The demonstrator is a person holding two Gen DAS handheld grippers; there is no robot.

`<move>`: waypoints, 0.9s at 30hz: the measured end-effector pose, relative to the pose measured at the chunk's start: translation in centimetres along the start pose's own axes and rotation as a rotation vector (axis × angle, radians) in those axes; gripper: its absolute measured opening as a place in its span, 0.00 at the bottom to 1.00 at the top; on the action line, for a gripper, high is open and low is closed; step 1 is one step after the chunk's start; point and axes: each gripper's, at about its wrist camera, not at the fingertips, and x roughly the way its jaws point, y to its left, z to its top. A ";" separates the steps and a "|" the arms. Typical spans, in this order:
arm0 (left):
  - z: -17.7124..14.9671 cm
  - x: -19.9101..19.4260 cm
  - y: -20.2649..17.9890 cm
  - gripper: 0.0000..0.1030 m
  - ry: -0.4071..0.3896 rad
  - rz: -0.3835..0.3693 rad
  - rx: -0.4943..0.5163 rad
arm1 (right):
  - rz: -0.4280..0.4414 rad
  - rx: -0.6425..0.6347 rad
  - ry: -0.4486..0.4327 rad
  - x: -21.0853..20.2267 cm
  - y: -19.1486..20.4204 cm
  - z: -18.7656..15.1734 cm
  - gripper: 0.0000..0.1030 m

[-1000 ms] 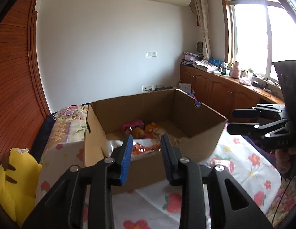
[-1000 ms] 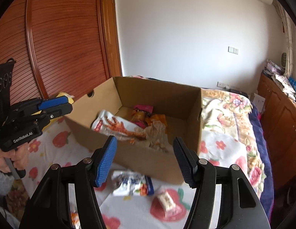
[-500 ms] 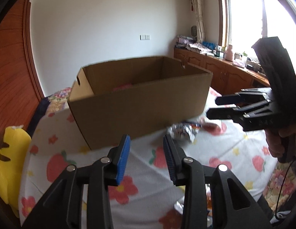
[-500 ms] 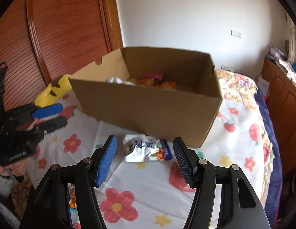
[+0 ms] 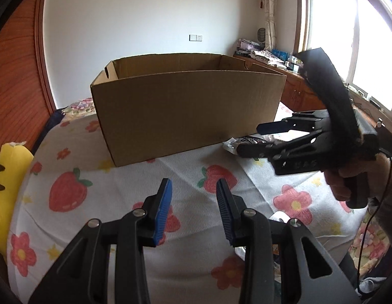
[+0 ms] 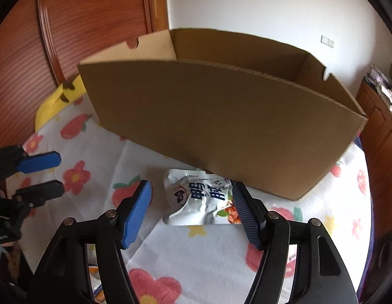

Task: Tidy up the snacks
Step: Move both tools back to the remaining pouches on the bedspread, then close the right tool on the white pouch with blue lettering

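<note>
Cardboard box [image 6: 221,131] walls hide its contents; snack packet [image 6: 198,200] partly covered

Left wrist view sits low over the flowered bedspread [image 5: 125,192], looking ahead and slightly down along its own fingers at the near wall of the cardboard box [image 5: 188,111], window to the right. Right wrist view tips down more steeply, closer in, box wall [image 6: 221,126] filling the upper frame, a white snack packet [image 6: 196,200] just ahead. Both share the box and bedspread [image 6: 196,253], and each catches the other gripper at its edge: right gripper [image 5: 254,139], left gripper [image 6: 51,174].
</note>
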 end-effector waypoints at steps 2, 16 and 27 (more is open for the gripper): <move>0.0 0.1 0.2 0.35 -0.001 -0.002 -0.003 | -0.017 -0.030 0.013 0.7 0.4 -0.2 0.67; -0.9 0.1 0.3 0.35 0.008 -0.015 -0.017 | -0.119 -0.106 0.057 2.7 1.2 -1.0 0.58; -1.6 -0.1 -1.2 0.36 0.023 -0.068 0.018 | -0.129 -0.127 0.035 -0.7 2.1 -1.8 0.29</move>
